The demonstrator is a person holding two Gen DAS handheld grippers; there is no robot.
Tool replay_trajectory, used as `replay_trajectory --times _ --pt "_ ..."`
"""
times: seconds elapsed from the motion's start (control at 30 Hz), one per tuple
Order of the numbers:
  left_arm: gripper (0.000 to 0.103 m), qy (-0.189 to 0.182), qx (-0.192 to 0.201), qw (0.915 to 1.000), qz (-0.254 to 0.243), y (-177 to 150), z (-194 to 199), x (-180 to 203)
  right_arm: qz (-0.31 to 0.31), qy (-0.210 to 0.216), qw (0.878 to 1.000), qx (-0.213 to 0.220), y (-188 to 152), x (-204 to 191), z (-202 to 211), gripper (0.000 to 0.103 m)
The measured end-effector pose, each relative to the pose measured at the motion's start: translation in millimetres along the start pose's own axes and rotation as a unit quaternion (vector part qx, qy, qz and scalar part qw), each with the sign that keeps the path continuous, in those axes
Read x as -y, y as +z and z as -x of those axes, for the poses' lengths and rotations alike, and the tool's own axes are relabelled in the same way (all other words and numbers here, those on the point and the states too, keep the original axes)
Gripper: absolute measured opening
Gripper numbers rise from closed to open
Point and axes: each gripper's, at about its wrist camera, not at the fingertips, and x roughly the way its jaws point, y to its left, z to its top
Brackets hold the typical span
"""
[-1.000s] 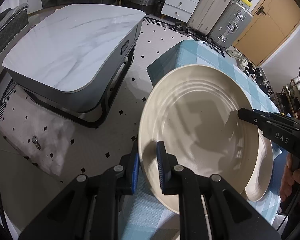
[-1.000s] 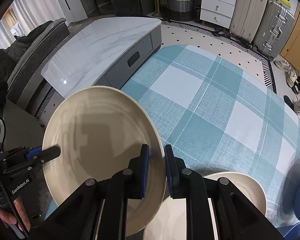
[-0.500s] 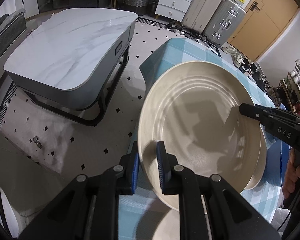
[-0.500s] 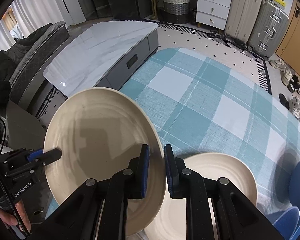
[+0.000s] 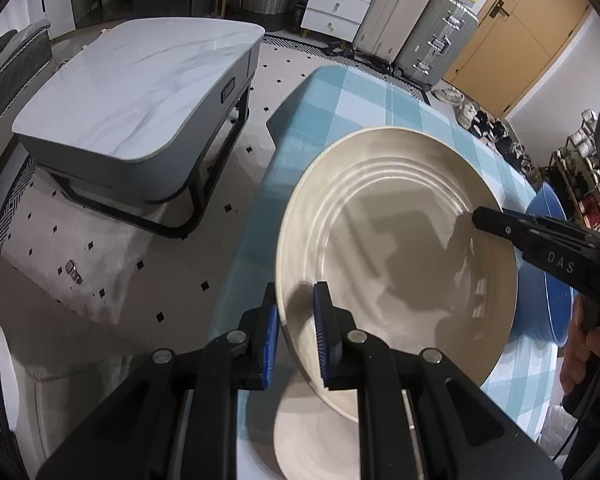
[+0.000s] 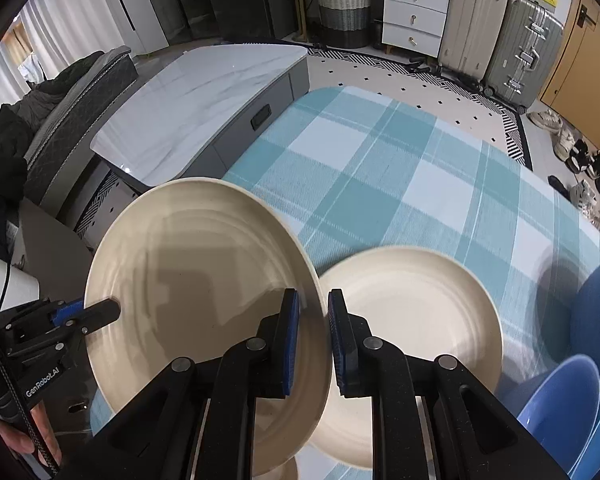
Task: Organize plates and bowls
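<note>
A cream plate point(image 5: 396, 264) hangs tilted above the table, held at opposite rims. My left gripper point(image 5: 296, 296) is shut on its near-left rim, and my right gripper point(image 6: 312, 300) is shut on its right rim point(image 6: 196, 280). Each gripper shows in the other's view: the right gripper's finger point(image 5: 496, 224) on the far rim, the left gripper's finger point(image 6: 100, 312) at the plate's left edge. A second cream plate point(image 6: 412, 312) lies flat on the checked cloth, below and beside the held one, and shows as a pale disc point(image 5: 312, 440) under my left gripper.
Blue bowls point(image 6: 556, 400) stand at the table's right end, one of them behind the held plate point(image 5: 548, 280). The teal checked table point(image 6: 380, 160) stretches away. A marble coffee table point(image 5: 132, 88) stands left of it on the floor. Suitcases point(image 6: 500, 20) and drawers line the back wall.
Both grippers have carried the plate upward and sideways together, still gripping it. The lower plate and the blue bowls have come further into view.
</note>
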Motion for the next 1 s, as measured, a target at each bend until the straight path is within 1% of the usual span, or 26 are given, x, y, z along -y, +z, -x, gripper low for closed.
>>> replay_trajectory --times 0.1,0.27,0.37,0.73,1.0 --pt "0.014 0.0 -0.002 1.0 0.001 -12 2 2 -0.001 0.001 1.0 -0.004 -8 -1 -1 0.015" --pt "0.014 0.013 -0.006 0.9999 -0.006 -26 6 5 0.0 0.002 1.0 -0.006 -26 -5 1 0.015" --pt "0.014 0.008 -0.006 0.9999 -0.002 -34 9 4 -0.002 0.004 1.0 -0.002 -37 -7 4 0.015" --pt "0.014 0.014 -0.021 0.9997 -0.005 -68 9 3 -0.008 0.008 1.0 -0.005 -76 -16 10 0.015" --pt "0.014 0.015 -0.026 0.9995 -0.008 -86 13 1 -0.011 0.012 1.0 -0.008 -97 -21 11 0.014"
